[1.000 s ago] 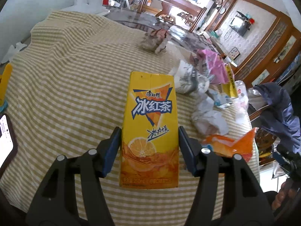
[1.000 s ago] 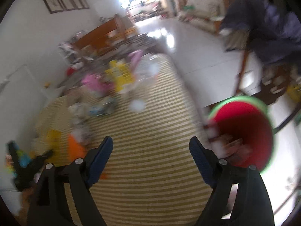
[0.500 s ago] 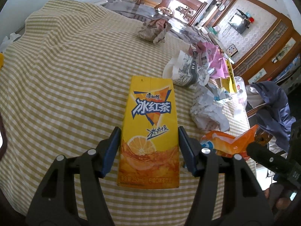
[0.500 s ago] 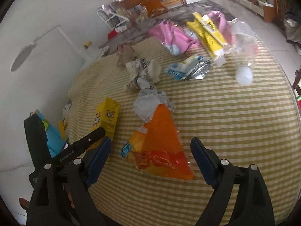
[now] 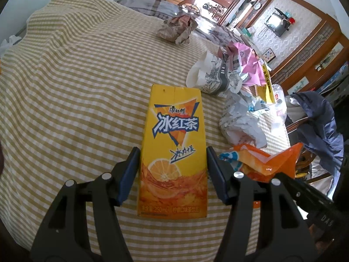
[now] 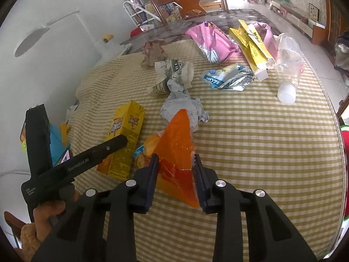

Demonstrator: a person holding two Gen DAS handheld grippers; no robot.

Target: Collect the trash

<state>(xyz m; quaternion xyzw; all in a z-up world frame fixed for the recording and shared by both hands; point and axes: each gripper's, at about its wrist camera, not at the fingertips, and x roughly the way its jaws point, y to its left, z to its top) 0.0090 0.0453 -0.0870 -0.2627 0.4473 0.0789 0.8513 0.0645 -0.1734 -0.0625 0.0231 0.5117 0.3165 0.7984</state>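
Observation:
A yellow iced-tea carton (image 5: 174, 131) sits between the blue pads of my left gripper (image 5: 172, 152), which is shut on its lower half. The right wrist view shows the same carton (image 6: 126, 128) low over the checked tablecloth, with one left finger (image 6: 113, 145) across its side. Just right of it lies an orange snack bag (image 6: 176, 139). My right gripper (image 6: 175, 159) is shut on the bag's near end, whose crumpled foil bulges up between the pads. The bag (image 5: 268, 163) also appears at the right of the left wrist view.
More trash lies beyond on the checked tablecloth (image 6: 250, 152): crumpled white paper (image 6: 183, 107), a printed paper cup (image 6: 174, 72), a brown paper wad (image 6: 153, 51), a foil wrapper (image 6: 226, 78), a pink bag (image 6: 211, 41), a long yellow box (image 6: 253, 41) and a clear bottle (image 6: 288, 61). A red bin (image 6: 345, 139) is past the right table edge.
My right gripper swung from the red bin back over the table, came down around the orange bag and closed on it. The left gripper kept its hold on the carton, nearly still.

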